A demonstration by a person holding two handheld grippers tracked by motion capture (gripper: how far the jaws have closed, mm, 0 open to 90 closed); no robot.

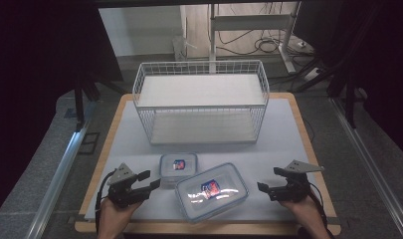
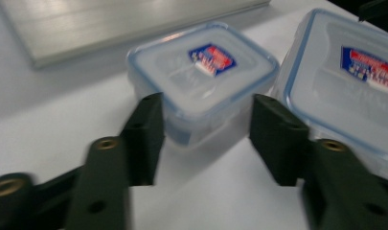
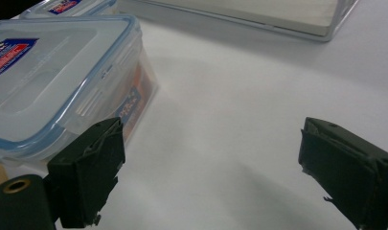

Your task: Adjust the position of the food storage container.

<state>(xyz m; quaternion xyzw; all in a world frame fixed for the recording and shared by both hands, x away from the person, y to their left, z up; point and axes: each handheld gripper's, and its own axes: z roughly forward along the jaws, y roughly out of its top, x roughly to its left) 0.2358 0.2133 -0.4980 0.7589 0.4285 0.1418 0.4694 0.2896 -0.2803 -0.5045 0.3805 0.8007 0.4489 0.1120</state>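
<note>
Small square container [image 1: 178, 165], clear plastic w/ blue-rimmed lid & red-blue label, is sitting flat, lid shut, lower centre of the high view. Large rectangular container [image 1: 212, 191], same style, is lying flat at an angle just to its lower right, nearly touching it.

- In the left gripper view the black jaws cover the near corner of the small container [image 2: 203, 79], so whether the pads press its walls can't be told
- The large container [image 2: 345, 86] runs off the right edge there
- The label print on both lids is too small to read
- In the right gripper view the large container [image 3: 52, 72] is cut by the left edge, and the wire basket's [image 3: 258, 14] base by the top
- The person's forearms leave the high view at the bottom
</note>
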